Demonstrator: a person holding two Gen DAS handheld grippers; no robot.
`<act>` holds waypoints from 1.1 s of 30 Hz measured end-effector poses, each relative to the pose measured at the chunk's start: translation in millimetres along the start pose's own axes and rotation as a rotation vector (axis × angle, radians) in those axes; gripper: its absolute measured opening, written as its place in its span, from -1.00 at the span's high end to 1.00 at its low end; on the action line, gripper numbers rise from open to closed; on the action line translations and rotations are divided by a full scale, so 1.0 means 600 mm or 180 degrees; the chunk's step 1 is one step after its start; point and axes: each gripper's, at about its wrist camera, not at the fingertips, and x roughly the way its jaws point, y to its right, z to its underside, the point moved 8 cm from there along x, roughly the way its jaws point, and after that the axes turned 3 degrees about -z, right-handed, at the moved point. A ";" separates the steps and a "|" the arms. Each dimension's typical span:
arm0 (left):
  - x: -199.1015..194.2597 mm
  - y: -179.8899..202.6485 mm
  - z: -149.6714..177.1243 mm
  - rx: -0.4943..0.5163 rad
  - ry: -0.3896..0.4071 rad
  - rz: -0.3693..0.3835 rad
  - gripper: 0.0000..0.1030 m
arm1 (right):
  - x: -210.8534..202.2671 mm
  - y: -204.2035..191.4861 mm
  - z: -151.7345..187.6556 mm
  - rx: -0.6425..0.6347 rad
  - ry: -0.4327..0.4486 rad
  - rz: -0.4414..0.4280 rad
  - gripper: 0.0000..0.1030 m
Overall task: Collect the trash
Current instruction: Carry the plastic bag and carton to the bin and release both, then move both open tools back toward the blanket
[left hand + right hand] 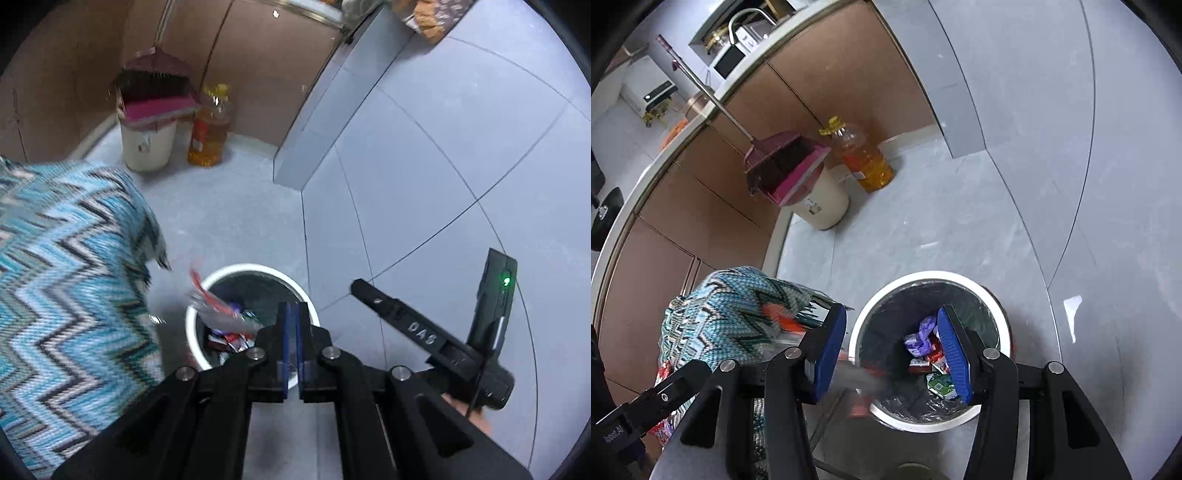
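A white round trash bin [192, 325] with a dark liner stands on the grey floor; it also shows in the right wrist view [925, 424]. Several coloured wrappers [925, 350] lie inside it. A blurred red and silver wrapper [210, 302] is in the air over the bin's left rim, seen as a streak in the right wrist view [857, 376]. My left gripper [293, 343] is shut and empty above the bin's near rim. My right gripper [894, 354] is open above the bin, with nothing between its fingers.
A blue zigzag cloth [66, 288] covers something left of the bin [738, 325]. A cream bucket [147, 144] with a pink dustpan and broom and a bottle of oil [208, 136] stand by brown cabinets. A grey step [321, 122] rises at the right.
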 end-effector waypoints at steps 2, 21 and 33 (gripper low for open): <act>-0.035 -0.013 -0.001 0.0039 0.0130 -0.0046 0.94 | -0.019 -0.011 0.001 -0.0030 0.0060 -0.0037 0.01; -0.320 -0.116 0.050 0.0113 0.0859 -0.0453 0.94 | -0.176 -0.184 0.051 -0.0534 0.0340 -0.0428 0.00; -0.456 -0.159 0.116 0.0048 0.1152 -0.0635 0.94 | -0.259 -0.282 0.101 -0.0792 0.0389 -0.0634 0.00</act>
